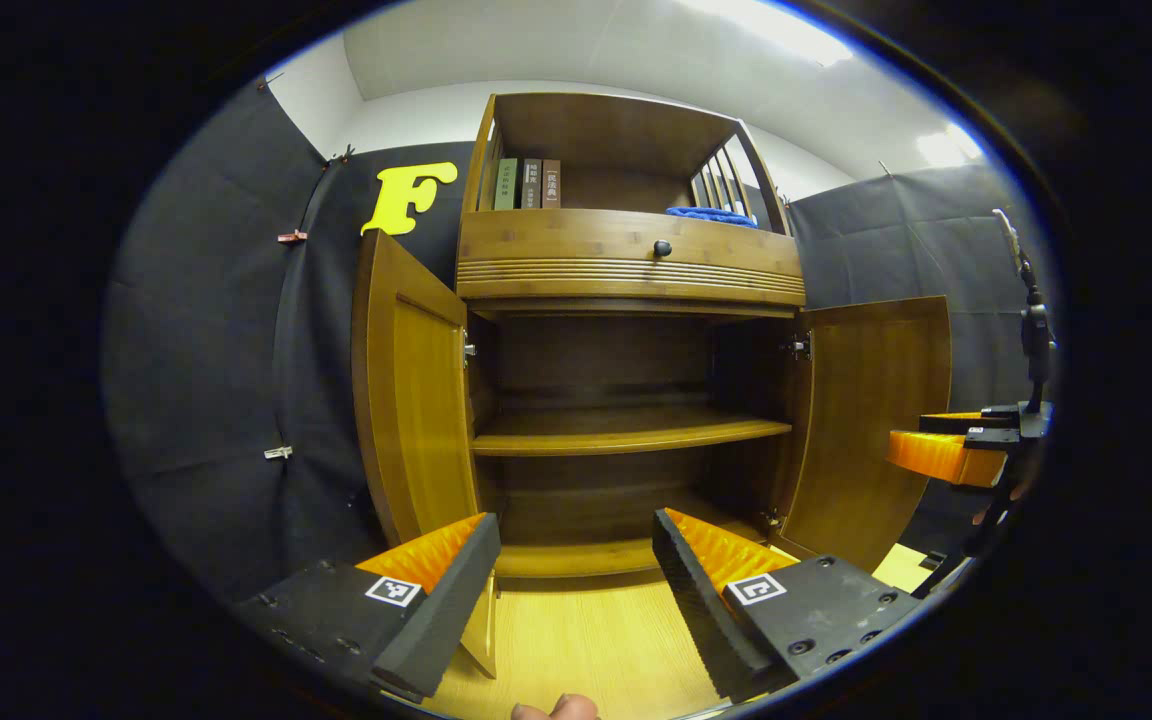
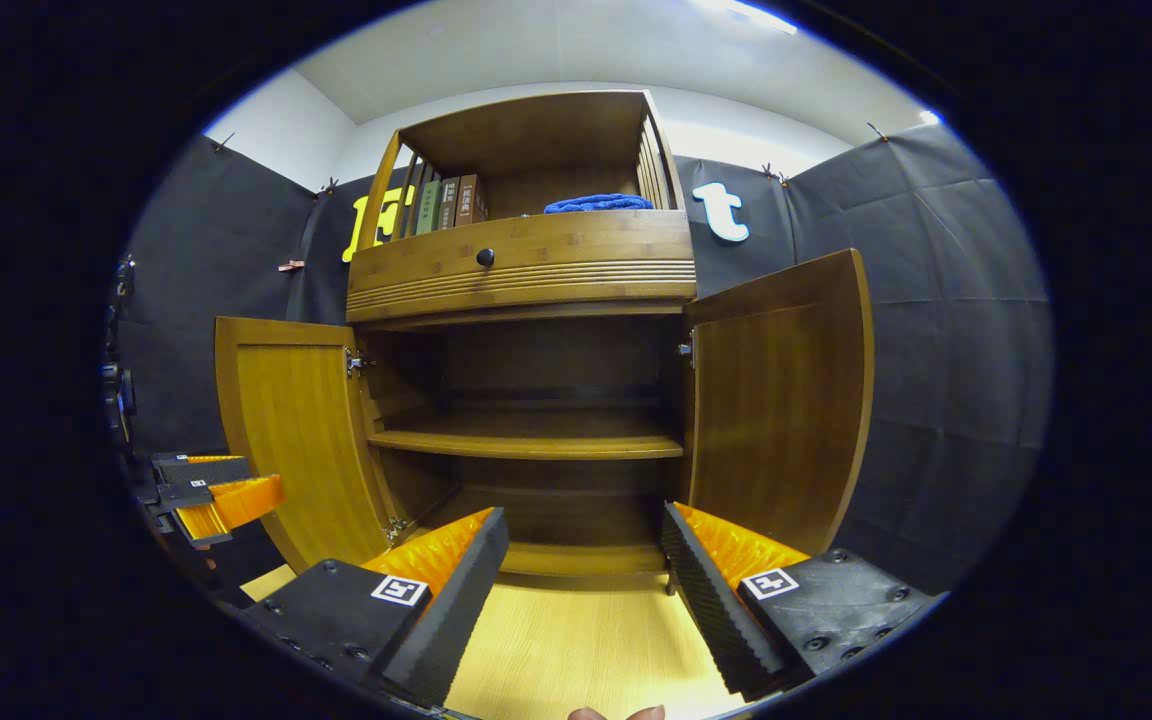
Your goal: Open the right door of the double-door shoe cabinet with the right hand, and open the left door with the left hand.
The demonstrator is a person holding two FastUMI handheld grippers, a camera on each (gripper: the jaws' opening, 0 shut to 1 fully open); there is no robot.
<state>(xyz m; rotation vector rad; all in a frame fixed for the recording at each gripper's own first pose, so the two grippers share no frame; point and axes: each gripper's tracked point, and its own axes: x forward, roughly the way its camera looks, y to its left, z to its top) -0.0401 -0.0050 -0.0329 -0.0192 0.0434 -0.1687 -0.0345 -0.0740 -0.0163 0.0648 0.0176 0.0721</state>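
Left gripper view has the left gripper (image 1: 576,590) hanging low in front of the shoe cabinet (image 1: 626,270), its fingers spread wide apart and holding nothing. The left door (image 1: 411,400) stands swung out just ahead and to the left of those fingers, and the right door (image 1: 866,420) stands swung out farther off to the right, with the bare middle shelf (image 1: 626,432) showing between them, straight ahead. The right gripper (image 1: 946,450) shows at the far right edge, beyond the right door. In the right gripper view, that gripper's own fingers are likewise parted and empty, with the right door close ahead on the right and the left door off to the left. Judging from how both doors stand wide with neither gripper touching them, the task looks done; nothing appears left but to draw back.
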